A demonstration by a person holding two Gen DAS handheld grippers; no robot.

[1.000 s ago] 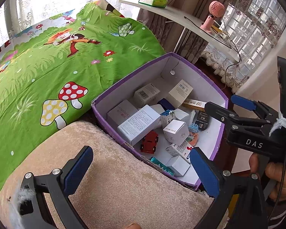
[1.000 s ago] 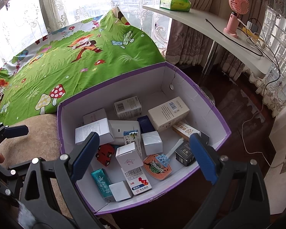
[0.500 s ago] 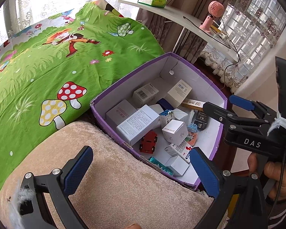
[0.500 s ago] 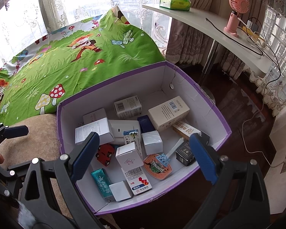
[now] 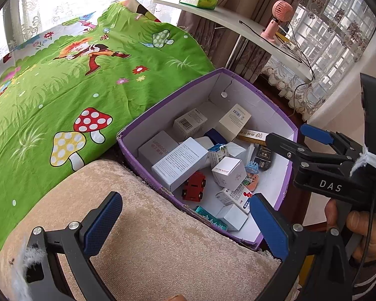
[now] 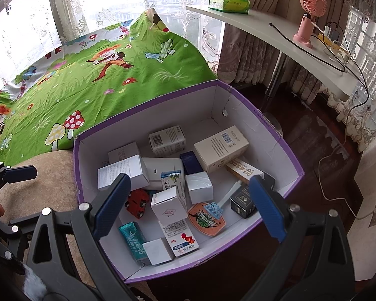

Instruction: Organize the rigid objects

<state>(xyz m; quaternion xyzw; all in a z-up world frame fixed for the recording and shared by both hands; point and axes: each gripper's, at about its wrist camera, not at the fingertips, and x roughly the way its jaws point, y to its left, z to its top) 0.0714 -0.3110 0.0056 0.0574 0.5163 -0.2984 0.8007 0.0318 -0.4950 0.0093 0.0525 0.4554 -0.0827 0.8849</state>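
Both tongs were released and empty: the right tongs (image 6: 189, 204) hung above the near part of the purple box (image 6: 270, 130), the left tongs (image 5: 185, 222) over the beige cushion (image 5: 148, 245) beside it. Inside the box lay a red toy car (image 6: 137, 202) among small cartons, and beyond the box was the green bedsheet (image 6: 92, 80).

Cardboard, cloth and plastic

The purple-rimmed white cardboard box (image 6: 275, 135) looks matt and creased; the beige plush cushion (image 5: 143, 238) is nubbly; the green printed cotton sheet (image 6: 92, 85) is smooth; the red plastic toy car (image 6: 137, 203) is glossy.
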